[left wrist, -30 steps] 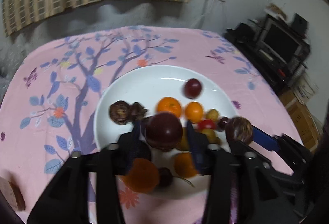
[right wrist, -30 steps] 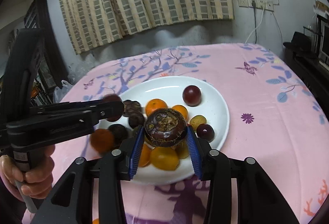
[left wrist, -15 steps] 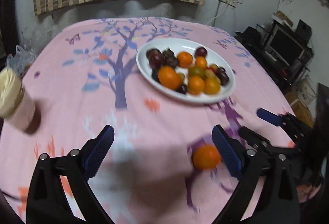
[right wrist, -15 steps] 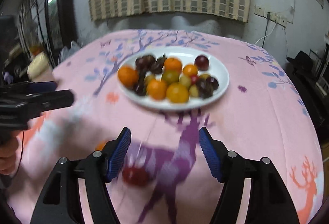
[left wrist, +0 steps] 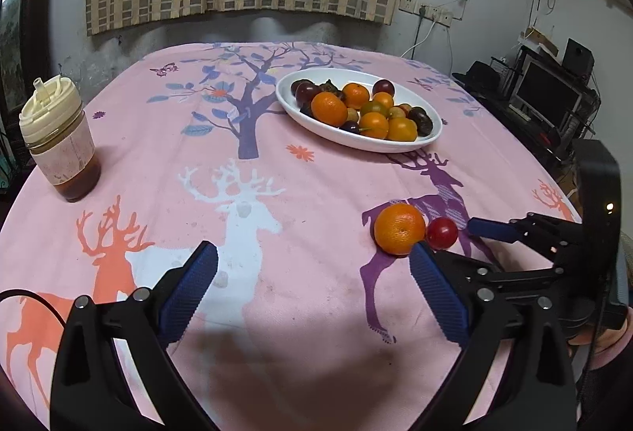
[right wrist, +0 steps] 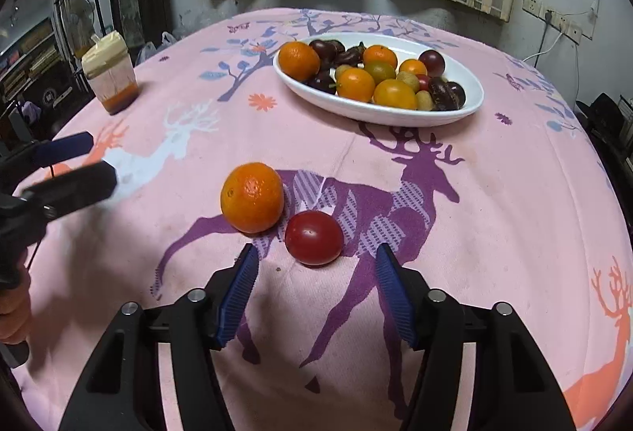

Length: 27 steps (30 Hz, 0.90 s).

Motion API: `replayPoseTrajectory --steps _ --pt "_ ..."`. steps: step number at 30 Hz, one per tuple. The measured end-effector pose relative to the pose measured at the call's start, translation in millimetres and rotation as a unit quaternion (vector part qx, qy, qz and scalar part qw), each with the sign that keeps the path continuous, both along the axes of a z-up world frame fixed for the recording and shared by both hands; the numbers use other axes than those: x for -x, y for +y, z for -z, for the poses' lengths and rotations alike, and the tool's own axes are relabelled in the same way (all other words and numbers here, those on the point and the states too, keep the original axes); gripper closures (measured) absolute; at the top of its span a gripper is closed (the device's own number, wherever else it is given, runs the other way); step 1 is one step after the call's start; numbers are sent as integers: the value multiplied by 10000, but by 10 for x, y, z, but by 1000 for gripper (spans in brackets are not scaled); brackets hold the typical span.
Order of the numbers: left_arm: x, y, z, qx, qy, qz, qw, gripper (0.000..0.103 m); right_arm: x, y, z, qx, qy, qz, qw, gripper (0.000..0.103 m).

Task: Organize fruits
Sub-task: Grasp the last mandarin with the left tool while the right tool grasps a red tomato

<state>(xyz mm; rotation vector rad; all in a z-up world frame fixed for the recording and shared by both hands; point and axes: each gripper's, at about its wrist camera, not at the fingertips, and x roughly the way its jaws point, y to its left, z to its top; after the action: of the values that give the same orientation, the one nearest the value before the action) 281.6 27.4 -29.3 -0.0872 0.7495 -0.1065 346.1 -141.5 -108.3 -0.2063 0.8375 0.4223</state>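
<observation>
Orange mandarin (right wrist: 252, 197) and red tomato (right wrist: 313, 237) lie touching on the bench (right wrist: 494, 193), well short of the full white plate (right wrist: 472, 103). Right gripper (right wrist: 314, 292), empty, is closing behind the tomato; left gripper (left wrist: 312, 292) hangs spread, empty. Next, I judge: straddle the tomato and pinch gently.

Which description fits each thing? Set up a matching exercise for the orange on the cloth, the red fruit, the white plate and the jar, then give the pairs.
Things:
1. loose orange
2. small red fruit
3. white plate
4. jar

Descriptions:
A. heaped with mixed fruit
B. has a cream lid
C. lies just ahead of the right tongs
D. sits on the purple deer's back, next to the red fruit

Pairs: 1-D, 2-C, 3-A, 4-B
</observation>
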Motion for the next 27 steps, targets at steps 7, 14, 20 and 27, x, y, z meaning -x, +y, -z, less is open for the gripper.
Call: replayPoseTrajectory --steps 7,14,20,27 --pt "-17 18 4 52 65 -52 10000 7 -92 56 57 123 37 -5 9999 50" --pt "-11 -30 22 -64 35 22 10000 7 -135 81 63 208 5 -19 9998 71" --pt "16 -238 78 -224 2 544 9983 7 -104 -167 -141 -353 -124 312 9988 72" --pt "-227 -633 137 -299 277 1277 9910 29 -99 -340 -299 -684 -214 560 9959 72"
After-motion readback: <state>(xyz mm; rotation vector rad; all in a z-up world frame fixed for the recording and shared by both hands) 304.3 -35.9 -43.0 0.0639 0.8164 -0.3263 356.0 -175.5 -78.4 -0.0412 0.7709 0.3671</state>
